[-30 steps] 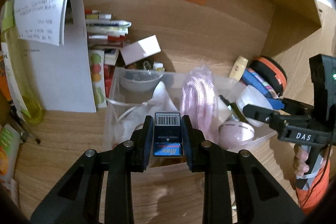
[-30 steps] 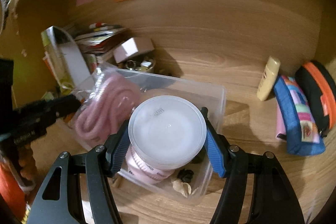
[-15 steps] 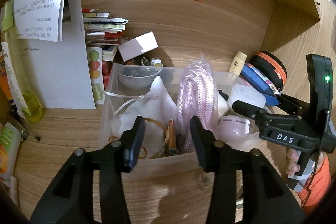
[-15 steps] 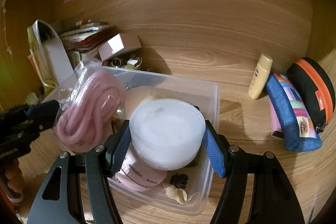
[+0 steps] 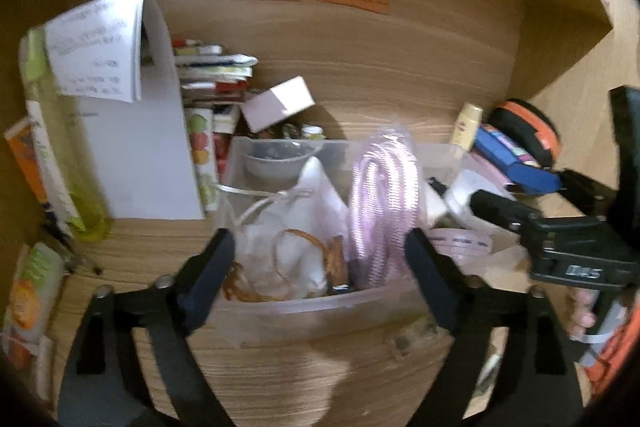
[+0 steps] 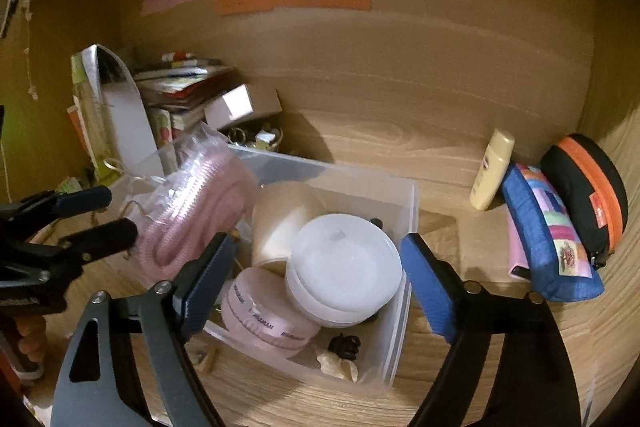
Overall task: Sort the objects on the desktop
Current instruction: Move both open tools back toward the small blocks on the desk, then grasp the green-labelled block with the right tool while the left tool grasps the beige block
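Tongs hang wide and empty over a clear plastic storage bin (image 5: 320,311) on the wooden desk. The left gripper (image 5: 320,267) stands spread above the bin's near wall, with a bagged coil of pink rope (image 5: 384,203) upright just ahead and right of centre. The right gripper (image 6: 316,275), equally spread, frames a round white lidded tub (image 6: 344,267) lying inside the bin, directly between its blue-padded fingers (image 6: 428,287). What remains loose lies to the right of the right tongs: a cream lotion bottle (image 6: 492,171), upright and leaning, and a blue patchwork pouch (image 6: 548,235) running front to back, both nearer the right hand.
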{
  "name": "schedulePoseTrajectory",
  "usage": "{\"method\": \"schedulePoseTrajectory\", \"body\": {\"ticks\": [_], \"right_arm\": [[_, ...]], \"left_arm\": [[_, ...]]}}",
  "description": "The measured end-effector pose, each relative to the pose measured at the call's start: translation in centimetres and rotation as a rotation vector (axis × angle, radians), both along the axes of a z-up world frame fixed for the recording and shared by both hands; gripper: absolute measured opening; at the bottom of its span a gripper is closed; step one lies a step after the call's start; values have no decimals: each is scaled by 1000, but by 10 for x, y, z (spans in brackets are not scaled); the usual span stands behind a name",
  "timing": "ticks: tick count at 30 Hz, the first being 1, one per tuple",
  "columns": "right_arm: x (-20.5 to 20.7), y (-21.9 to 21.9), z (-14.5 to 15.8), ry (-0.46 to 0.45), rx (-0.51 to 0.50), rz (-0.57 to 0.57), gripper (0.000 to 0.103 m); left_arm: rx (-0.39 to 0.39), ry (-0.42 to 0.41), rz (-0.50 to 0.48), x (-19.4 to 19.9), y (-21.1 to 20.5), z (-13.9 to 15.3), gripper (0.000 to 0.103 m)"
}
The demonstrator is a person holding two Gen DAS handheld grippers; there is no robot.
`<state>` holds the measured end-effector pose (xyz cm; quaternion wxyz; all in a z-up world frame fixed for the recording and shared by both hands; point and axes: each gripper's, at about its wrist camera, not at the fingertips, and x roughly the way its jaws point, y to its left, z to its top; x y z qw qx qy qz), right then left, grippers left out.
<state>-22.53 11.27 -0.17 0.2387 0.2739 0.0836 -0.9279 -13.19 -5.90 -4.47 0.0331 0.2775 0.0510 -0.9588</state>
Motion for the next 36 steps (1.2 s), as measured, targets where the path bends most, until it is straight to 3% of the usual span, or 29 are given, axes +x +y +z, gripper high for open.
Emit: {"method": "schedulePoseTrajectory", "body": {"ticks": [9, 17, 20, 25, 28, 30, 32, 33, 34, 36], "right_arm": [[20, 3, 19, 50, -27, 46, 86], [51, 15, 33, 35, -14, 63, 86], [66, 18, 27, -26, -1, 126, 86], [95, 13, 5, -52, 58, 188, 86], [101, 3, -17, -115, 88, 197, 85], [101, -6, -36, -165, 115, 195, 83], [103, -10, -47, -188, 133, 204, 74], [104, -14, -53, -200, 156, 216, 61], [105, -18, -58, -206, 178, 219, 55], [104, -24, -66, -233, 207, 225, 51]], "left_arm": [[-72, -10, 55, 17, 9, 13, 102], [19, 14, 21, 40, -2, 23, 103], [82, 28, -21, 52, -7, 22, 103], [81, 6, 30, 69, -8, 15, 103], [79, -18, 6, 78, -3, 8, 102], [38, -23, 4, 86, 5, 4, 96], [0, -34, -24, 90, 15, 2, 83], [-17, -42, -40, 92, 19, 0, 82], [-29, -49, -54, 92, 23, -1, 82], [-62, -61, -68, 91, 32, -5, 81]]}}
